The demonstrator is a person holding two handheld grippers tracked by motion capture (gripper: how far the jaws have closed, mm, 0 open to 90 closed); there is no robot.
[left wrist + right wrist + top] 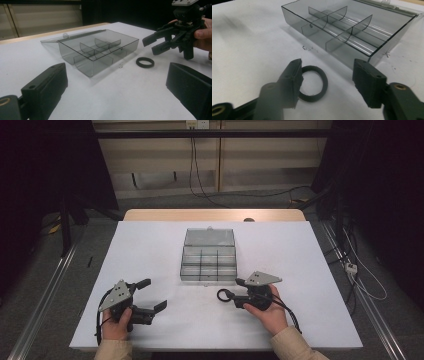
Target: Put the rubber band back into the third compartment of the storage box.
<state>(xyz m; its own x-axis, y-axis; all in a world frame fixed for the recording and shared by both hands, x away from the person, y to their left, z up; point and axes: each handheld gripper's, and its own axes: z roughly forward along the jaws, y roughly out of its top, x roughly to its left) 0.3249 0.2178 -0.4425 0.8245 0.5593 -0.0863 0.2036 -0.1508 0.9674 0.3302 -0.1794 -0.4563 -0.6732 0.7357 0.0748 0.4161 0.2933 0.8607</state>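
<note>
On a white tabletop [150,250], a black rubber ring [313,83] lies flat just beside an open, clear smoky plastic compartment box [209,256], the right gripper [239,293] hovering over it with jaws apart, seemingly to grasp, while the left gripper [151,296] waits, jaws apart.

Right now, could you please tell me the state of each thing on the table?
Compartment box: lid open, laid flat behind it, compartments empty.
Black ring: flat on the table, ungripped.
Left gripper: open, holding nothing.
Right gripper: open, jaws either side of the ring.
</note>
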